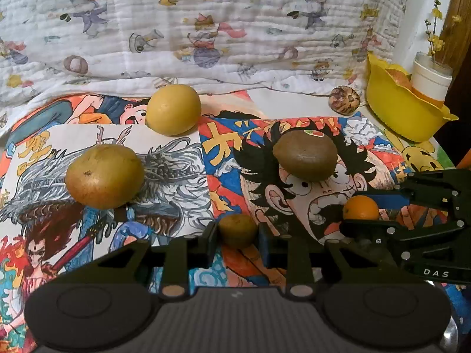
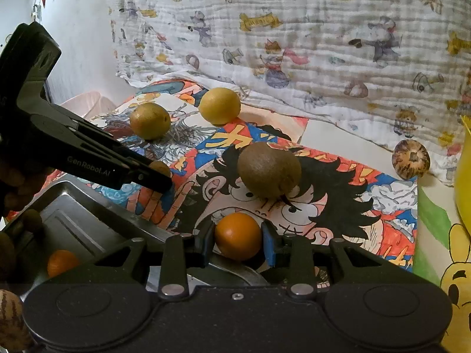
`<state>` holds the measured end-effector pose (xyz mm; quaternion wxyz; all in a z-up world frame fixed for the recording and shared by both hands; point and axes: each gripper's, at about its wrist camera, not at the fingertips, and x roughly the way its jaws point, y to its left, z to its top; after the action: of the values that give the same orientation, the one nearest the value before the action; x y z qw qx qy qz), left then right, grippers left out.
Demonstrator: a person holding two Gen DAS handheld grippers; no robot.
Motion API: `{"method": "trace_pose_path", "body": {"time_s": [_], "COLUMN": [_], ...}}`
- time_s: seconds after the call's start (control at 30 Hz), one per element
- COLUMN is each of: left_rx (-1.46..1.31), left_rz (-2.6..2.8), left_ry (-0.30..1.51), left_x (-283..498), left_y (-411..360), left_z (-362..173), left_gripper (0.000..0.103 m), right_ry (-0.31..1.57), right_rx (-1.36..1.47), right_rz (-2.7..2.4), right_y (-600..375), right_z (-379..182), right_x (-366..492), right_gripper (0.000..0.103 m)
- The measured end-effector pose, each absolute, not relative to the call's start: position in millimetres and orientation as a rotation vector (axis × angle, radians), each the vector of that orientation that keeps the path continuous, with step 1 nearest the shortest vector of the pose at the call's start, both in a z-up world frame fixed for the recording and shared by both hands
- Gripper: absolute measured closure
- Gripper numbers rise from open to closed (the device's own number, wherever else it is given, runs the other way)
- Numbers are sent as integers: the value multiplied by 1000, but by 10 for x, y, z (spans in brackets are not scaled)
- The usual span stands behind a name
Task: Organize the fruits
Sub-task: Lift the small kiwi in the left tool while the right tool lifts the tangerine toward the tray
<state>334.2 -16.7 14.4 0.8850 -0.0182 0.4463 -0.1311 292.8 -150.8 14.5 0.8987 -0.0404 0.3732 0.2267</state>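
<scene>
- The right gripper (image 2: pixel 238 242) is closed around a small orange fruit (image 2: pixel 238 236); both pads are seen touching its sides, just above the near edge of the comic-print mat (image 2: pixel 368 206).
- The left gripper (image 1: pixel 237 236) is clamped on a small brownish-yellow fruit (image 1: pixel 237 230), held low over the mat.
- A metal tray (image 2: pixel 79 206) lies at the near left, with another orange fruit (image 2: pixel 62 261) already in it; it is judged to be one sorting place.
- A yellow bowl (image 1: pixel 403 108) stands at the far right and holds at least one fruit beside a white cup (image 1: pixel 430 81).
- Left loose on the mat are a kiwi (image 1: pixel 305 155), two yellow fruits (image 1: pixel 173 109) (image 1: pixel 104 175) and a striped brown ball (image 1: pixel 344 100) at the far edge.
- Slipping is the main risk: both held fruits are round and gripped only at their sides, so a tilt or loosened squeeze could let them roll.
- Collision is also possible, since the two grippers are near one another beside the tray.
- The kiwi could be knocked if the right gripper is swung forward.
</scene>
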Motion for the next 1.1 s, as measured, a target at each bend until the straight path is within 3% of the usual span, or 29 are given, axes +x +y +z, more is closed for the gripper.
{"method": "trace_pose_path", "body": {"time_s": [1.1], "left_rx": [-161], "left_rz": [-227], "left_ry": [932], "left_x": [2390], "left_y": [394], "left_z": [289], "left_gripper": [71], "right_ry": [788], "right_rx": [-84], "right_rz": [657], "right_y": [-882], "right_z": [268], "right_x": [2518], "right_gripper": [67]}}
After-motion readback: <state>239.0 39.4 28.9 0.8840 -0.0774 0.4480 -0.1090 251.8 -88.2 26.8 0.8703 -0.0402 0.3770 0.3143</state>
